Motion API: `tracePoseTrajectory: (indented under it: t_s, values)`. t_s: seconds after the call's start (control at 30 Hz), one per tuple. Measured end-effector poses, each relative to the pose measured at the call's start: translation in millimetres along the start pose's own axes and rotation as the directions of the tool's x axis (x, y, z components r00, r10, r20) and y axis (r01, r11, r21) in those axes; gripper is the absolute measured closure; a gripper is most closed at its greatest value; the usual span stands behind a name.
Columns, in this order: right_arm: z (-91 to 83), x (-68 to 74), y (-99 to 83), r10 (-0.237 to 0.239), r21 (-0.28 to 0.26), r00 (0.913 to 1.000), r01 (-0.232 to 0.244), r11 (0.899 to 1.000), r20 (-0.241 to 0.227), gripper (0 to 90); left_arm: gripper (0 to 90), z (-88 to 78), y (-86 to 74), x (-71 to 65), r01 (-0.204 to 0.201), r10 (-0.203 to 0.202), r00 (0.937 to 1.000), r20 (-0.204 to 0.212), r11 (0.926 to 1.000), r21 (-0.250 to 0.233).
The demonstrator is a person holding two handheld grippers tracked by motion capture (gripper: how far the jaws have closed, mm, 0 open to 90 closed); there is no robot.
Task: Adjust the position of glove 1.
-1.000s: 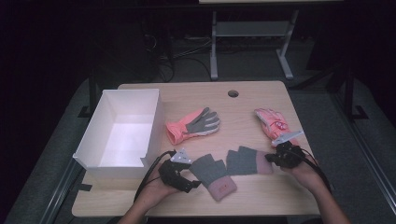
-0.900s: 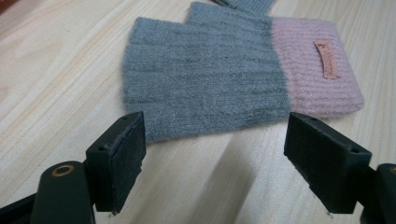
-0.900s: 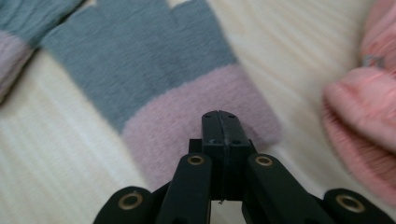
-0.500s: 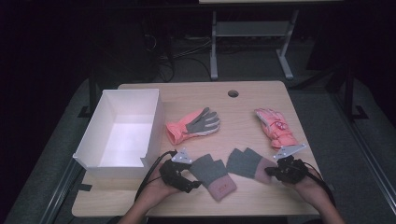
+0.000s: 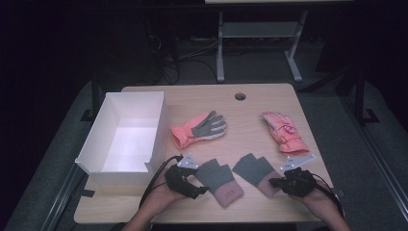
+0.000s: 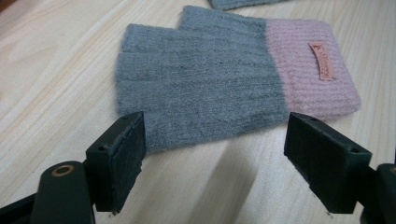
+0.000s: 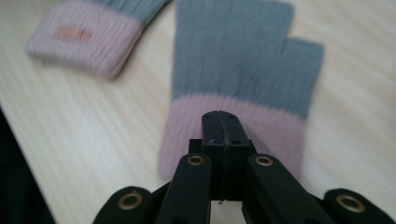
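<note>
Two grey knit mitts with pink cuffs lie flat on the table (image 5: 250, 103), one before each gripper. The left gripper (image 6: 212, 161) has its jaws wide apart and empty; the left mitt (image 6: 205, 88) lies just ahead of them, its near long edge spanning most of the gap between the pads, fingers toward the left-hand jaw and cuff toward the right-hand one, so its long axis runs across the jaw line rather than along it. The right gripper (image 7: 220, 121) has its jaws pressed together with nothing visibly caught between them; their joined tip sits over the pink cuff of the right mitt (image 7: 243, 70), whose long axis runs straight away from the jaws, cuff nearest and grey fingers farthest. I cannot tell whether that tip touches the cuff or only hangs over it. Each hand is nearest its own mitt. For a pinch, the left needs only to go forward and down onto the near edge; the right would first have to open.
</note>
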State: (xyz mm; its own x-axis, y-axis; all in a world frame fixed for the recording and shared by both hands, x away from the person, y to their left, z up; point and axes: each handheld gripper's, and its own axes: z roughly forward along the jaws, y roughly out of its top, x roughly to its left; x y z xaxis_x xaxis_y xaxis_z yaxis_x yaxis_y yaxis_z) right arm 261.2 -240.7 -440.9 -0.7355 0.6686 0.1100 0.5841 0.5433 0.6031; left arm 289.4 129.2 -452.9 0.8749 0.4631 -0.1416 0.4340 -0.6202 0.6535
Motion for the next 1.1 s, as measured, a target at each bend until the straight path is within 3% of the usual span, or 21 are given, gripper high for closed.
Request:
tracePoseTrajectory:
  t_s: [0.03,0.23,0.43,0.63,0.87,1.07,1.1]
  values:
    - [1.0,-2.8,4.8,0.020,-0.025,0.9997,-0.020,0.999,0.009,88.2,20.4,-0.7,0.3,0.6,-0.010,0.010,1.0000,-0.001,0.9999,0.009]
    - [11.5,-3.5,19.7,0.040,-0.043,0.9990,-0.039,0.998,0.020,78.6,20.5,-0.9,0.0,0.3,-0.002,0.002,1.0000,-0.003,1.0000,0.001]
    - [31.7,-6.2,25.6,0.058,-0.006,0.9962,-0.057,0.998,0.066,71.2,20.5,-2.4,-1.1,0.9,-0.001,0.001,1.0000,-0.005,1.0000,0.002]
    - [37.6,-7.6,23.3,0.060,-0.005,0.9954,-0.059,0.998,0.075,85.0,20.5,-2.7,-1.9,0.1,-0.005,0.005,1.0000,-0.006,1.0000,0.005]
    - [36.5,-7.3,22.6,0.052,-0.013,0.9957,-0.051,0.999,0.076,87.5,20.5,-4.2,-2.7,0.3,0.010,-0.010,0.9999,-0.012,0.9999,-0.006]
    - [27.6,-11.0,23.5,0.074,-0.065,0.9945,-0.069,0.995,0.074,87.9,20.5,-6.8,-4.0,0.1,0.007,-0.008,0.9998,-0.018,1.0000,-0.003]
    - [22.5,-13.0,24.6,0.086,-0.090,0.9939,-0.080,0.993,0.069,87.9,20.5,-7.8,-4.7,-1.8,0.023,-0.023,0.9996,-0.018,0.9997,-0.010]
